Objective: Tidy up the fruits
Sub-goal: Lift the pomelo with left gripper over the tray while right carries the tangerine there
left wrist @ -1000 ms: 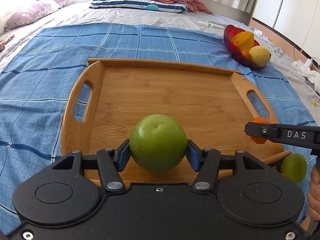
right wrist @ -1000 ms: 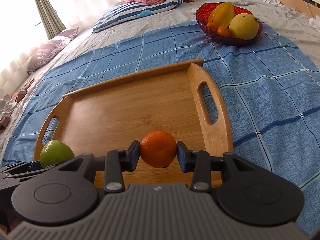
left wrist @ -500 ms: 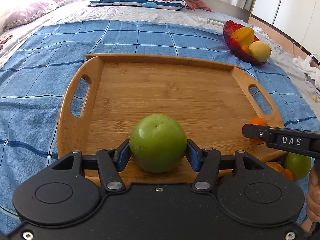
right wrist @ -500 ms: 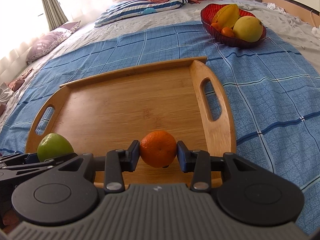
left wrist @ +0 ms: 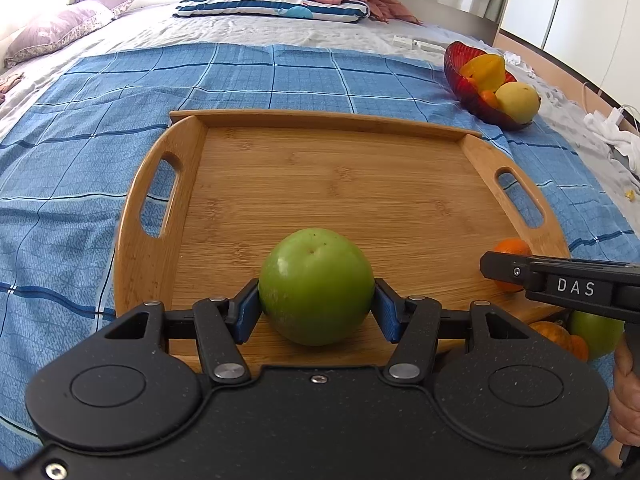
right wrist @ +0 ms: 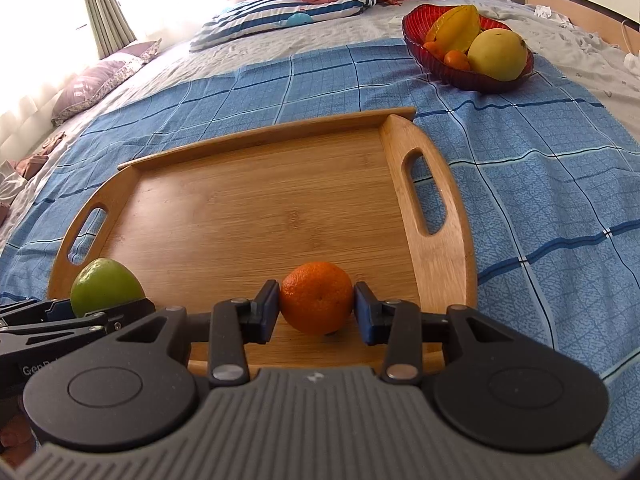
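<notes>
A wooden tray (left wrist: 400,184) lies on a blue checked blanket (left wrist: 80,128) across a bed, pillows (left wrist: 272,2) at its head. Over the tray's near edge, the left gripper (left wrist: 316,308) clamps a green apple (left wrist: 316,284); the right gripper (right wrist: 316,312) grips an orange (right wrist: 316,296). A red fruit bowl (right wrist: 468,72) sits beyond the far right corner.

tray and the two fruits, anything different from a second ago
Little: the wooden tray sits lower and fuller in both views. The left gripper keeps the green apple, the right gripper the orange, both over the tray's near edge.
</notes>
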### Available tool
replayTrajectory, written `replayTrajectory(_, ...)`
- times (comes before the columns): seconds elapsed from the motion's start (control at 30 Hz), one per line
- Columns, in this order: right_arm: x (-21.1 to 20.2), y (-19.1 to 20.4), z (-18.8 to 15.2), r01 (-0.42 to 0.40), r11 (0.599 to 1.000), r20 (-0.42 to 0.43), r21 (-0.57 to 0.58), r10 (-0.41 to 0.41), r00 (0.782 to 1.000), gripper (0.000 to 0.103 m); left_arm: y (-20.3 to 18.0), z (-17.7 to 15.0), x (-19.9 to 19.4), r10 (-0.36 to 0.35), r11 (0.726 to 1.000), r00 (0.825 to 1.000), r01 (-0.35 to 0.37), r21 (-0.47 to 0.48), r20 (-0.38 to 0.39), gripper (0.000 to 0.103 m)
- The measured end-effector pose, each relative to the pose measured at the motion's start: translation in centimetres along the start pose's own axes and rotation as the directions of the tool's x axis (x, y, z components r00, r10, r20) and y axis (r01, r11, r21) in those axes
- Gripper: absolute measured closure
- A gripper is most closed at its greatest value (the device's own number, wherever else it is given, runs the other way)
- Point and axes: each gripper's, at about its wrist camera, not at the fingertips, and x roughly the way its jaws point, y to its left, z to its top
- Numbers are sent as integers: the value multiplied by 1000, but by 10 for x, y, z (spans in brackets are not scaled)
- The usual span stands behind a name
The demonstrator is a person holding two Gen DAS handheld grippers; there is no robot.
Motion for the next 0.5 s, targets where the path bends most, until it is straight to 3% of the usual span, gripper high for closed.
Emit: replayTrajectory(0.5, -2, 0, -2, -5, 1000, 4, -6, 5, 1000, 56, -1, -1, -1, 1, 1000, 1000, -1, 3, 1, 47)
